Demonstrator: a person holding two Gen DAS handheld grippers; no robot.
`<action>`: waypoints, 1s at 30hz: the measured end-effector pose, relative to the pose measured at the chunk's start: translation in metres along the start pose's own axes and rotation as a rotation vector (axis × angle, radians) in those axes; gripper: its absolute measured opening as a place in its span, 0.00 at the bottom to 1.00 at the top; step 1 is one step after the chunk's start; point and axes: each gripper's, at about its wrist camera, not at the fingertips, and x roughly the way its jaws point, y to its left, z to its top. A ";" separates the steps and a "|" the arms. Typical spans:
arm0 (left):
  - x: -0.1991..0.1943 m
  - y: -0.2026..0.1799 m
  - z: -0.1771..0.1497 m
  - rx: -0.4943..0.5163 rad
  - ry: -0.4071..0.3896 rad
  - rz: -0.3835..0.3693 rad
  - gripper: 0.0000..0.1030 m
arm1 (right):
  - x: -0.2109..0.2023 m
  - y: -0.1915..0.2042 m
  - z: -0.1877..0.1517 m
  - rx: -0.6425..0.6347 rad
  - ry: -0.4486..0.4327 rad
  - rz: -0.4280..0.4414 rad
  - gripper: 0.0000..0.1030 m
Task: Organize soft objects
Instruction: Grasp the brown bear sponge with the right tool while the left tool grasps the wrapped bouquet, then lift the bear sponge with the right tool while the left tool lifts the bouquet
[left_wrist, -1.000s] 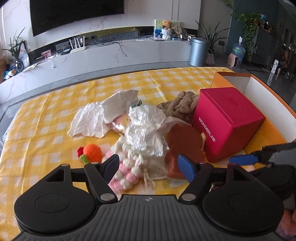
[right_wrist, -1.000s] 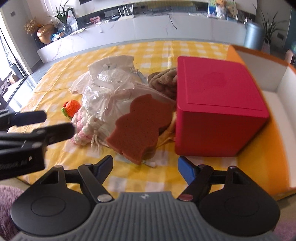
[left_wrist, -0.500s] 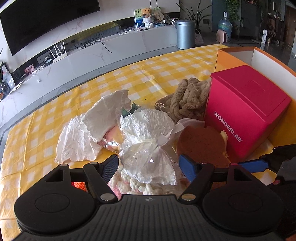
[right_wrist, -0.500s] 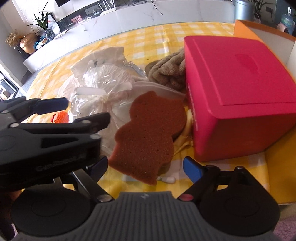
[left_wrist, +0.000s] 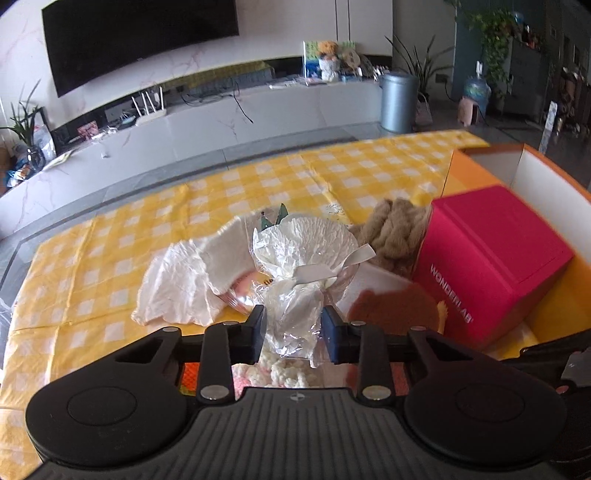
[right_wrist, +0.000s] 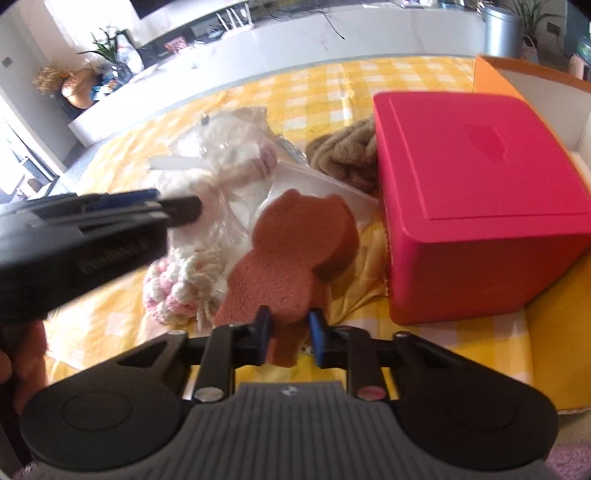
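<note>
The left gripper (left_wrist: 292, 334) has just closed on a crinkled clear plastic bag (left_wrist: 295, 317); the right gripper (right_wrist: 289, 334) has just closed too, pinching a brown bear-shaped sponge (right_wrist: 291, 254) (near edge).

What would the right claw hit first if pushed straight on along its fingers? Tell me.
The right claw has just been closing and now pinches the near end of the brown bear-shaped sponge, so it meets that sponge at once. Beyond it probably lies the clear plastic bag; depth is unclear.
</note>
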 end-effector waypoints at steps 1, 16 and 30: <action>-0.008 0.000 0.001 -0.007 -0.007 0.004 0.34 | -0.004 -0.001 -0.001 -0.009 -0.006 0.006 0.10; -0.058 0.009 -0.073 -0.318 0.080 0.089 0.34 | -0.048 -0.025 -0.040 -0.019 -0.036 -0.004 0.51; -0.028 0.018 -0.106 -0.412 0.142 0.113 0.38 | 0.017 0.023 -0.024 -0.183 -0.042 -0.090 0.87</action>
